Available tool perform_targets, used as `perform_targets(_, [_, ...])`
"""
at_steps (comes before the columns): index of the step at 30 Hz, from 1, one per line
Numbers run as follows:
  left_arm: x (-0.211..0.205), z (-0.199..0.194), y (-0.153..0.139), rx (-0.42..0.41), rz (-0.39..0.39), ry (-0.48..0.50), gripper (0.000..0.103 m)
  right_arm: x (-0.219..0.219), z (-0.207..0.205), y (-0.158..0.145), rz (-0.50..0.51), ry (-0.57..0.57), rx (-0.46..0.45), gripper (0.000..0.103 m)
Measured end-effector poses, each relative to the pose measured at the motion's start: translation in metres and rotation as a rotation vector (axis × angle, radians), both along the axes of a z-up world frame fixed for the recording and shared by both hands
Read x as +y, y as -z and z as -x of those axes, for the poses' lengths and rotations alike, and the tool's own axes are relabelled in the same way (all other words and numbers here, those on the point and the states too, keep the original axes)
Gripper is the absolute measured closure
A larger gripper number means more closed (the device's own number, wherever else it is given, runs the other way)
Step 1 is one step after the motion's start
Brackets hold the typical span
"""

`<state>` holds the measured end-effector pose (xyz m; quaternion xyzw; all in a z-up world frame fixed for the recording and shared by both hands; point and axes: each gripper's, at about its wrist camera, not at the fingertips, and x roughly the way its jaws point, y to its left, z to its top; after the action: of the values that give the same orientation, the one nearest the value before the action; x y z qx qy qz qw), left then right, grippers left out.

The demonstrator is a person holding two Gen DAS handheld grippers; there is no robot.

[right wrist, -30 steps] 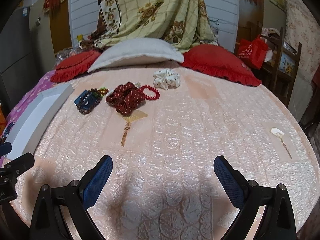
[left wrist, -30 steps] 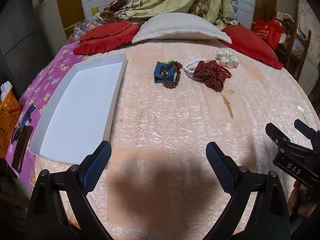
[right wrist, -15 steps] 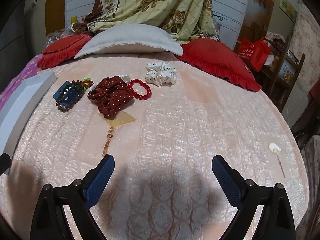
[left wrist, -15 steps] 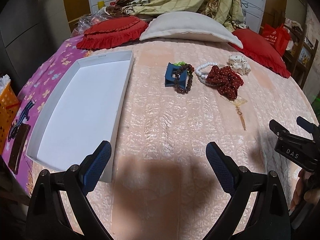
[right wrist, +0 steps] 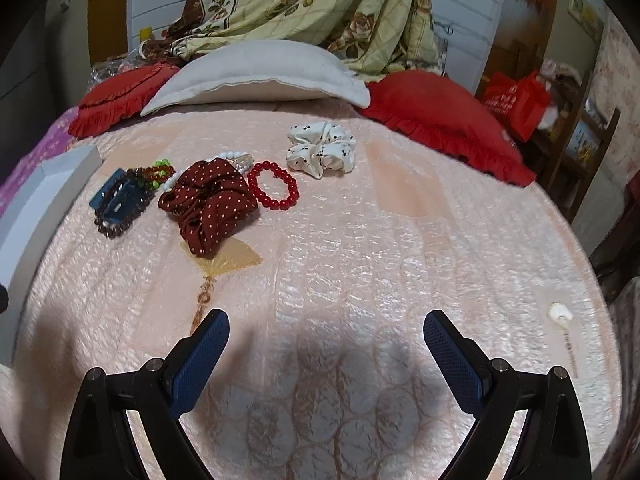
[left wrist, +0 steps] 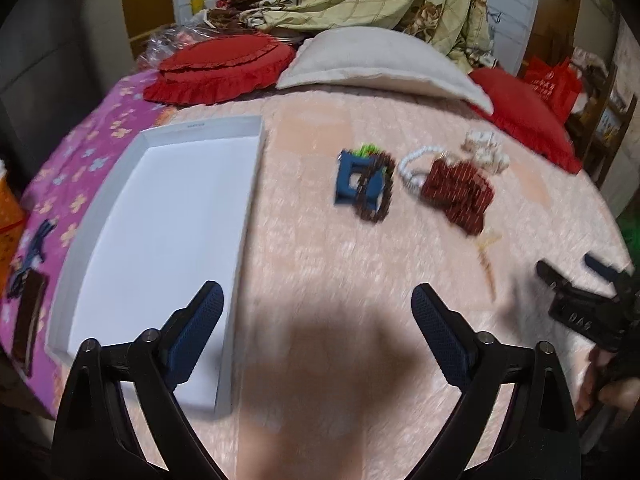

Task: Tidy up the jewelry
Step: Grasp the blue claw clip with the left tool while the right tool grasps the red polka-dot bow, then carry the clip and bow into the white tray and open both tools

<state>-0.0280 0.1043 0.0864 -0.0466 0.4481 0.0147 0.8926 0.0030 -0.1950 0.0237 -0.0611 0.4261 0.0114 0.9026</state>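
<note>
My left claw [left wrist: 316, 304] hangs over the bed [left wrist: 320, 264], jaws apart with nothing between them, having just narrowed slightly. My right claw [right wrist: 326, 332] is spread wide, also empty. Farther out lies the jewelry cluster: blue clip [right wrist: 116, 200], dark red scrunchie [right wrist: 208, 204], red bead bracelet [right wrist: 273, 191], white scrunchie [right wrist: 320, 149]. The white tray [left wrist: 160, 224] sits left of them.

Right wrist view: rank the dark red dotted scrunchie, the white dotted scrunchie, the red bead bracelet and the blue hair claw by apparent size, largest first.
1. Dark red dotted scrunchie
2. White dotted scrunchie, though it lies farther back, so the gap is unsure
3. Red bead bracelet and blue hair claw: look alike; not ranked, beads partly cover the claw.
</note>
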Motion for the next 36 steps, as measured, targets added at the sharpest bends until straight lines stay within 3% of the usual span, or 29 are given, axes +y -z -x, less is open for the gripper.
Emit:
perform_targets(2, [0.008,-0.021,-0.006,0.022,0.072,0.024,0.031,-0.007,-0.011,-0.002,-0.067,-0.006,0.016,0.008])
perform_targets(7, [0.018,-0.073,-0.011,0.057,0.137,0.034,0.033,-0.019,-0.039,-0.003,-0.207,-0.021,0.069,0.027])
perform_targets(11, [0.021,-0.114,0.001,0.097,0.166,0.059,0.034,-0.021,-0.060,-0.001,-0.302,-0.053,0.084,0.031])
perform_targets(12, [0.022,-0.121,0.005,0.108,0.178,0.062,0.036,-0.019,-0.063,0.000,-0.321,-0.065,0.087,0.031])
perform_targets(14, [0.025,-0.141,0.016,0.138,0.232,0.073,0.054,-0.013,-0.069,0.002,-0.371,-0.096,0.095,0.031])
perform_targets(16, [0.028,-0.155,0.026,0.163,0.279,0.074,0.056,-0.005,-0.075,0.004,-0.415,-0.129,0.105,0.031])
perform_targets(23, [0.026,-0.188,0.052,0.215,0.339,0.084,0.057,0.030,-0.094,0.016,-0.423,-0.196,0.123,0.031])
perform_targets(24, [0.024,-0.190,0.055,0.221,0.338,0.087,0.059,0.035,-0.097,0.018,-0.420,-0.199,0.127,0.031])
perform_targets(27, [0.024,-0.195,0.061,0.232,0.374,0.094,0.077,0.047,-0.105,0.024,-0.396,-0.203,0.128,0.031])
perform_targets(29, [0.026,-0.194,0.061,0.225,0.382,0.093,0.090,0.049,-0.108,0.026,-0.396,-0.207,0.130,0.047])
perform_targets(31, [0.025,-0.190,0.058,0.220,0.393,0.105,0.090,0.050,-0.110,0.028,-0.412,-0.207,0.147,0.079])
perform_targets(33, [0.020,-0.183,0.053,0.207,0.357,0.111,0.090,0.050,-0.109,0.028,-0.426,-0.207,0.148,0.090])
perform_targets(36, [0.009,-0.167,0.040,0.174,0.283,0.118,0.090,0.047,-0.101,0.020,-0.428,-0.206,0.129,0.095])
